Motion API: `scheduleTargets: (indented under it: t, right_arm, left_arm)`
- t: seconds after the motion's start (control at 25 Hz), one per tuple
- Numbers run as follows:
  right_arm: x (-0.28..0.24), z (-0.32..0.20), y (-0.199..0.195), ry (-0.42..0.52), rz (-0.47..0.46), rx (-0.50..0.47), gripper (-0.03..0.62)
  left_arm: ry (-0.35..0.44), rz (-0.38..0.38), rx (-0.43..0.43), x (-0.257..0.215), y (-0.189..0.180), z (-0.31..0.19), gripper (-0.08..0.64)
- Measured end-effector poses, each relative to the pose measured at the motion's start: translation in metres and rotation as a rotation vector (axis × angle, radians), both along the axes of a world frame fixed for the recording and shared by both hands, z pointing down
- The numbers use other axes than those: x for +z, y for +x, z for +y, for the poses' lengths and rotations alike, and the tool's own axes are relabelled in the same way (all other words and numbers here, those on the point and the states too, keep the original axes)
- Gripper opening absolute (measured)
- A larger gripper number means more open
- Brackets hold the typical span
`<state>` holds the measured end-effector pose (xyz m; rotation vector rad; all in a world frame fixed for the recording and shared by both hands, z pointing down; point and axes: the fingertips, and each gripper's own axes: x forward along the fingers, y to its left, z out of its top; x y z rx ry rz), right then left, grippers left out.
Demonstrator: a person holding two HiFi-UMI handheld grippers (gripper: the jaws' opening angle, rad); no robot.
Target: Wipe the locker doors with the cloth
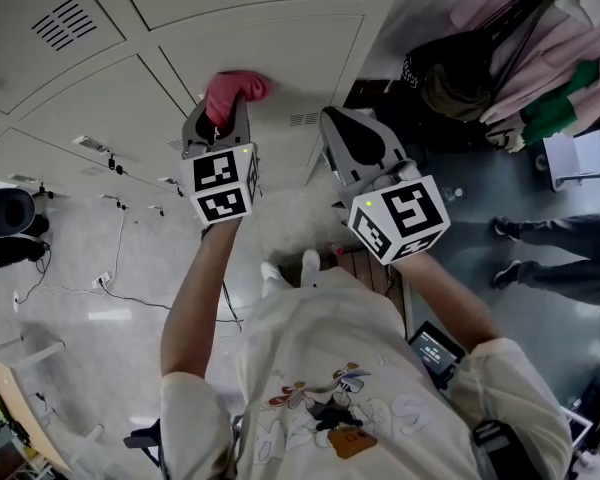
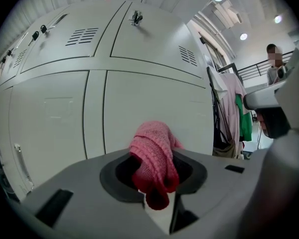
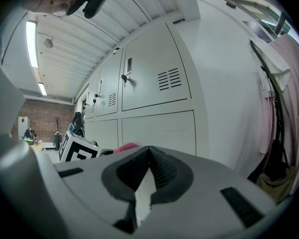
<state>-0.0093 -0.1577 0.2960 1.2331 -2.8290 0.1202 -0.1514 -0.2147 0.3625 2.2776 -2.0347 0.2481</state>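
My left gripper (image 1: 220, 120) is shut on a pink knitted cloth (image 1: 232, 90), which bunches out past the jaws toward the pale grey locker doors (image 1: 270, 48). In the left gripper view the cloth (image 2: 153, 158) hangs from the closed jaws of the gripper (image 2: 157, 176), just short of a lower locker door (image 2: 154, 108). Whether the cloth touches the door I cannot tell. My right gripper (image 1: 355, 143) is shut with nothing in it, held to the right of the left one. In the right gripper view its jaws (image 3: 148, 168) meet, facing the lockers (image 3: 154, 83).
Clothes hang on a rack (image 1: 540, 58) right of the lockers, with a dark bag (image 1: 450, 78). A person's legs (image 1: 550, 258) stand at right. Cables (image 1: 110, 278) trail over the floor at left. A key sits in an upper door lock (image 2: 136, 18).
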Motion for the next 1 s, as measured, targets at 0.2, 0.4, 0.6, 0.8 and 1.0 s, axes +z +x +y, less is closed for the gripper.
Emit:
scheduleTargets:
  t: [0.2,0.4,0.6,0.8,1.0]
  right_arm:
    - [-0.001,-0.002,0.009,-0.002,-0.005,0.017,0.006]
    - [0.0,-0.004,0.017,-0.01,-0.011,0.032,0.006]
    - [0.001,-0.007,0.021,-0.01,-0.014,0.046,0.006]
    - [0.002,-0.007,0.027,-0.015,-0.009,0.056,0.006]
    - [-0.001,-0.01,0.034,-0.009,-0.006,0.075,0.006]
  left_arm:
    - [-0.002,0.0,0.041,0.002,0.022,-0.005,0.115]
    - [-0.001,-0.016,0.082,0.002,0.042,-0.011,0.115]
    - [0.009,-0.021,0.126,-0.001,0.063,-0.019,0.115]
    - [0.009,-0.016,0.167,0.003,0.088,-0.023,0.115]
    - [0.008,-0.02,0.216,0.005,0.112,-0.03,0.115]
